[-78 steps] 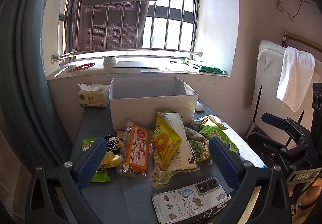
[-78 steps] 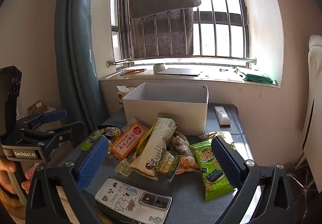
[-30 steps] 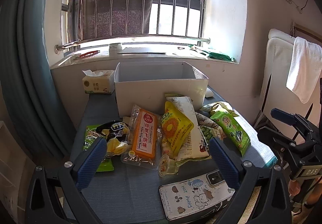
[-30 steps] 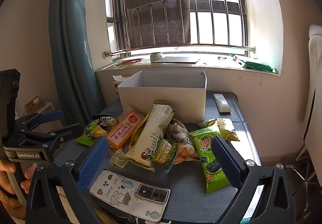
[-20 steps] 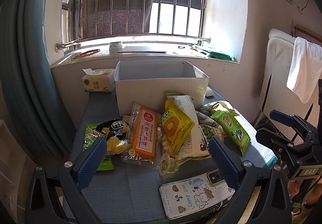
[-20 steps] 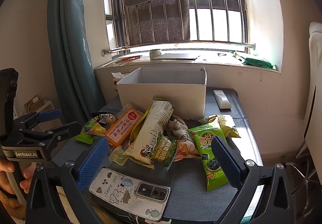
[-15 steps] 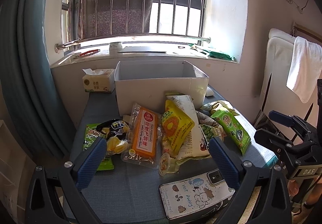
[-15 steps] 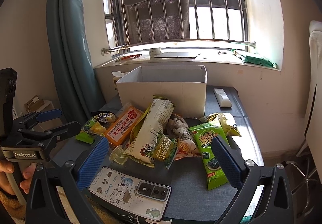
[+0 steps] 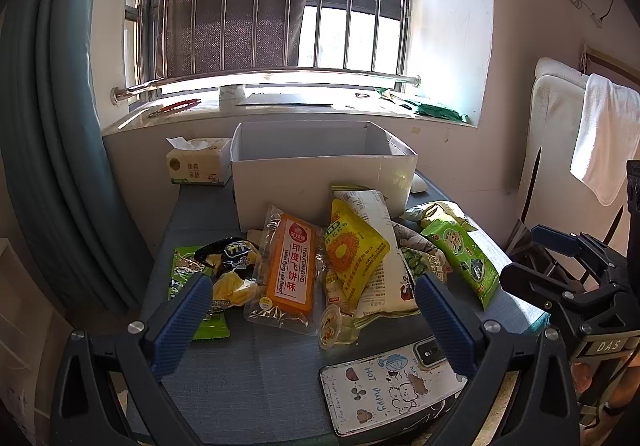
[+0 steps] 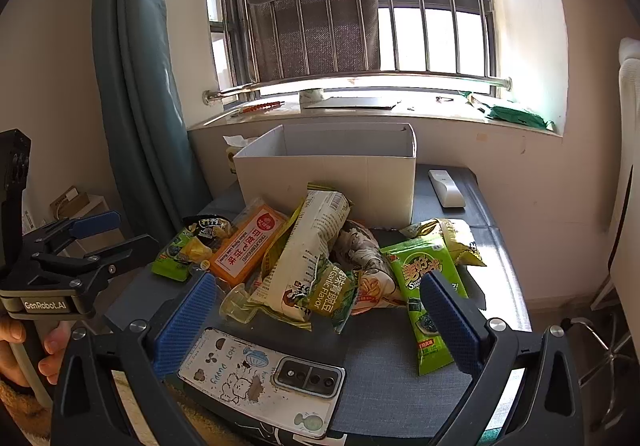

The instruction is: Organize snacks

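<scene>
We are holding both grippers above the near edge of the table (image 9: 208, 378), neither one carrying anything. The left gripper (image 9: 312, 310) has its jaws spread wide and empty; the right gripper (image 10: 320, 310) is likewise released, nothing between its blue pads (image 10: 186, 322).

The snacks are lying in a loose heap at the middle of the table, and the white box (image 9: 320, 181) is sitting open-topped at 12 o'clock just behind them. We cannot see any packet inside it, so we are judging the sorting as barely begun: we are still choosing a first pick.

The orange packet (image 9: 292, 274) at 12 o'clock of the left gripper is lying flat and on top, an easy first grab. The yellow packet (image 9: 352, 250) is leaning on the tall white bag (image 10: 308, 246), so lifting either may be dragging neighbours along.

A phone (image 10: 260, 374) is resting at 6 o'clock, overhanging the near edge, and a small jelly cup (image 9: 334, 326) is just beyond it; we are needing to descend past both. The green packet (image 10: 424, 290) at 3 o'clock is near the right edge. Above the box the room is open.
</scene>
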